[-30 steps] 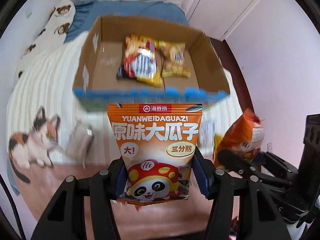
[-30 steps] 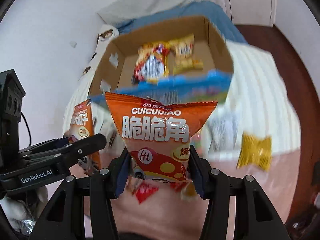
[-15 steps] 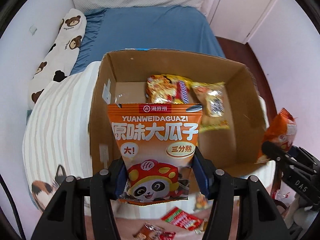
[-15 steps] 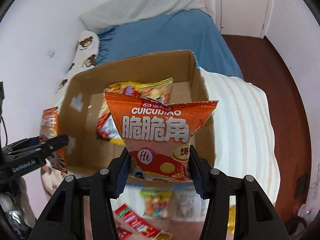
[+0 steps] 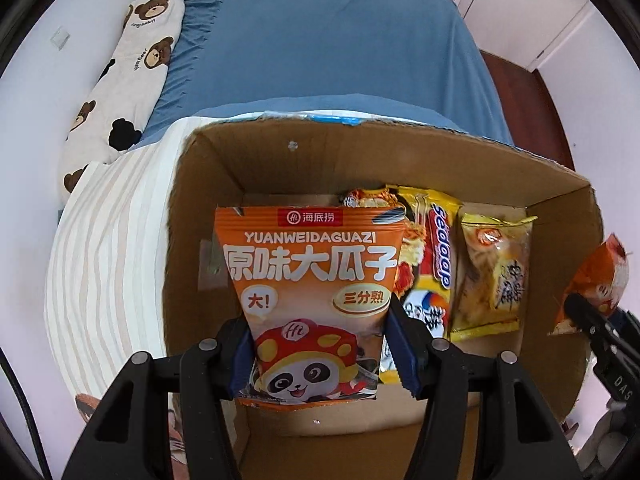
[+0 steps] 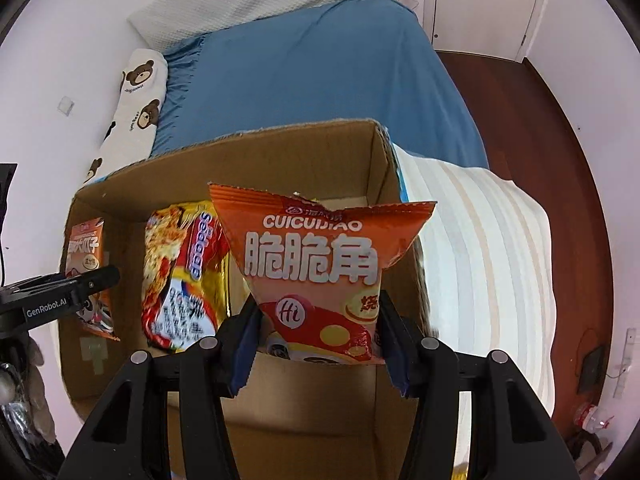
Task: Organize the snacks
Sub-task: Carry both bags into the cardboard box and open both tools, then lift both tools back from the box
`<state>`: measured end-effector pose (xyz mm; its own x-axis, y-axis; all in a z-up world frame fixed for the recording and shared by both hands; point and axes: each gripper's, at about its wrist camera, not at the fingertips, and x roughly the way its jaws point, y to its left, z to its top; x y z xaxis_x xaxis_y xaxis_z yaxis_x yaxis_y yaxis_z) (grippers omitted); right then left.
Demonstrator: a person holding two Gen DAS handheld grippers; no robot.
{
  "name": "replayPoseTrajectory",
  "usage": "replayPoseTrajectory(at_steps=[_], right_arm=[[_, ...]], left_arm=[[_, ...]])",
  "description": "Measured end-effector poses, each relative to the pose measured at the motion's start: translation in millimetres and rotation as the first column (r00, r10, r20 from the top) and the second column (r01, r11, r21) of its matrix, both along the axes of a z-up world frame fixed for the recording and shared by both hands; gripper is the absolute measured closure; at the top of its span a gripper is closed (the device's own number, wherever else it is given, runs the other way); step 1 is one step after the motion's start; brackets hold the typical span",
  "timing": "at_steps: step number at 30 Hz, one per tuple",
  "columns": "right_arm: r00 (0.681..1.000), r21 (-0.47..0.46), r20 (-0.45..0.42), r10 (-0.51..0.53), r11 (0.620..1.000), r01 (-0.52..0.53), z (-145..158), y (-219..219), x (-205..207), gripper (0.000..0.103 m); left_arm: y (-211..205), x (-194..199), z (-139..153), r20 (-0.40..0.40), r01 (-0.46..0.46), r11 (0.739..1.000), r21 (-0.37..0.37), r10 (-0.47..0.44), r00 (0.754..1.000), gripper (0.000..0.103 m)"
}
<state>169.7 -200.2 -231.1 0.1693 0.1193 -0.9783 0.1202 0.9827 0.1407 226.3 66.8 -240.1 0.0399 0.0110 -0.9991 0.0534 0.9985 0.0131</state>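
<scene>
My left gripper point(image 5: 320, 356) is shut on an orange sunflower-seed bag with a panda point(image 5: 310, 288) and holds it over the left half of an open cardboard box point(image 5: 208, 184). My right gripper point(image 6: 318, 344) is shut on an orange-red Cuicuijiao crisp bag point(image 6: 316, 256) over the box's right half point(image 6: 388, 184). Inside the box lie a red-yellow noodle packet point(image 5: 434, 248) and a yellow snack packet point(image 5: 494, 276). The noodle packet also shows in the right wrist view point(image 6: 180, 272). Each gripper appears in the other's view, the right one point(image 5: 596, 320) and the left one point(image 6: 80, 280).
The box stands on a striped cream blanket point(image 5: 104, 256) on a bed with a blue sheet point(image 5: 320, 48). A bear-print pillow point(image 5: 128, 68) lies along the left wall. Dark wooden floor point(image 6: 536, 128) lies to the right of the bed.
Both grippers have moved forward and over the box with their bags; the box now fills the lower view and the loose snacks in front of it have left the frame.
</scene>
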Motion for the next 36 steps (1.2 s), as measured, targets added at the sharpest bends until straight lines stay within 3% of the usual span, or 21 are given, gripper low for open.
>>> replayPoseTrajectory(at_steps=[1,3,5,6,19,30,36], right_arm=[[1.0,-0.01,-0.003,-0.004,1.0,0.004,-2.3,0.3,4.0,0.044],[1.0,-0.05,-0.019,0.007,0.999,-0.008,-7.6,3.3,11.2,0.021],[1.0,-0.037,-0.027,0.009,0.999,-0.01,-11.0,5.1,16.3,0.012],[1.0,-0.043,-0.027,0.009,0.999,-0.01,-11.6,6.3,17.6,0.012],[1.0,-0.052,-0.012,0.008,0.999,-0.009,-4.7,9.5,2.7,0.009],[0.997,-0.066,0.068,0.045,0.997,-0.041,26.6,23.2,-59.8,0.009],[0.989,-0.064,0.141,0.052,0.997,-0.043,59.0,30.6,-99.7,0.009]], left_arm=[[0.0,2.3,-1.6,-0.002,-0.002,1.0,-0.001,0.002,1.0,0.047],[0.7,8.8,-5.9,-0.008,-0.013,1.0,-0.006,0.013,1.0,0.042],[-1.0,14.5,-8.3,-0.003,-0.008,1.0,-0.005,0.008,1.0,0.011],[-1.7,15.8,-7.4,0.006,-0.006,1.0,-0.006,0.006,1.0,0.009],[-13.0,-16.4,13.2,0.094,0.003,0.998,-0.06,0.002,0.996,0.009],[-23.6,-93.6,56.1,0.228,0.032,0.999,-0.043,-0.022,0.973,0.009],[-25.0,-140.0,83.5,0.279,0.046,0.997,-0.057,-0.028,0.96,0.009]])
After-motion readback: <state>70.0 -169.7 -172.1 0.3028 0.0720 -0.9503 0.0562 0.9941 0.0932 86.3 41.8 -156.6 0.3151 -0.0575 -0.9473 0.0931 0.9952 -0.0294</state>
